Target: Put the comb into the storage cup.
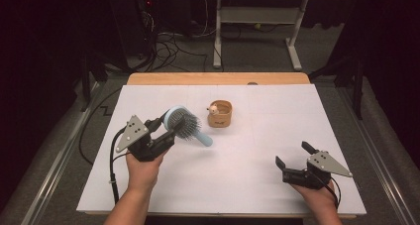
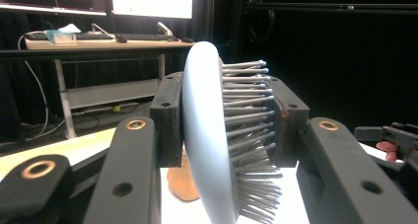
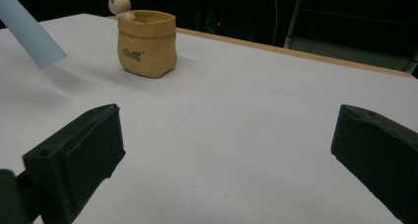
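L gripper (image 1: 167,131) clamps a pale-blue hairbrush (image 1: 184,124) by its round head, grey bristles sideways. R gripper (image 1: 295,155) jaws wide apart, nothing between, nr desk's front-right corner.

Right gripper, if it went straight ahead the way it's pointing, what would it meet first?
Probably nothing: the right gripper faces bare white table; the tan cup sits left of its line, though depth is unclear.

The hairbrush (image 1: 184,124) was pale blue with grey bristles; at its two o'clock stood a tan pot (image 1: 220,114) on the white table (image 1: 237,175).
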`<state>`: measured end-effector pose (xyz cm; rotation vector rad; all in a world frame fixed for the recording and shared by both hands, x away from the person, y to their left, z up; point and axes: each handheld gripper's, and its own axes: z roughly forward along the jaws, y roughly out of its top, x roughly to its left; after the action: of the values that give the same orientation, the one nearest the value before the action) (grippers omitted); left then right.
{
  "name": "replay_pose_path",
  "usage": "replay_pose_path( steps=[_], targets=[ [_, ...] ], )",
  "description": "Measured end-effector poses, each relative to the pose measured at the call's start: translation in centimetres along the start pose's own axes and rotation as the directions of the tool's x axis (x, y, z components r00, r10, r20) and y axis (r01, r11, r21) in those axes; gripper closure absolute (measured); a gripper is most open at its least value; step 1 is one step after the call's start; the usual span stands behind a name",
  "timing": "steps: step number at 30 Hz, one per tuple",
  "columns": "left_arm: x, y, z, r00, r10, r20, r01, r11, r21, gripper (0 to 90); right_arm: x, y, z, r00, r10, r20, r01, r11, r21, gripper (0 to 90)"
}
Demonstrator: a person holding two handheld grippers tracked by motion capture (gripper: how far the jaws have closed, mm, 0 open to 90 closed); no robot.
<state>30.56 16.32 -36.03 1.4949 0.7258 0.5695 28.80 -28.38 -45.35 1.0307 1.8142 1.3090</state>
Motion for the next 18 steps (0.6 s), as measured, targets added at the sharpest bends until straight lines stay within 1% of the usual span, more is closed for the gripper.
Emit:
replay_pose_path(
  steps=[5, 7, 10, 13, 16, 18],
  targets=[
    [0.1, 0.6, 0.8, 0.9999, -0.014, 0.003, 0.014, 0.9999, -0.007, 58.0, 0.1, 0.0, 0.1, 1.0, -0.004, -0.009, 0.004, 1.0, 0.003, 0.3],
    [0.1, 0.9, 1.0, 0.9999, -0.01, 0.003, 0.01, 0.9999, -0.009, 58.0, 0.1, 0.0, 0.1, 1.0, 0.003, -0.008, -0.003, 1.0, 0.01, 0.3],
    [0.1, 1.3, 1.5, 1.0, 0.001, 0.001, -0.001, 1.0, -0.007, 58.0, 0.1, 0.0, 0.0, 1.0, 0.004, -0.009, -0.004, 1.0, 0.008, 0.3],
    [0.2, 1.5, 1.9, 1.0, -0.004, -0.005, 0.004, 0.9999, -0.012, 58.0, 0.0, 0.0, 0.1, 0.9999, 0.004, -0.01, -0.004, 1.0, 0.007, 0.3],
    [0.2, 1.8, 2.2, 1.0, -0.004, 0.0, 0.004, 0.9998, -0.017, 58.0, 0.0, 0.0, 0.1, 0.9999, 0.004, -0.01, -0.004, 1.0, 0.012, 0.3],
    [0.1, 2.0, 2.4, 1.0, 0.005, -0.003, -0.005, 0.9998, -0.017, 58.0, 0.0, -0.1, 0.1, 0.9999, 0.005, -0.011, -0.005, 1.0, 0.014, 0.3]
  ],
)
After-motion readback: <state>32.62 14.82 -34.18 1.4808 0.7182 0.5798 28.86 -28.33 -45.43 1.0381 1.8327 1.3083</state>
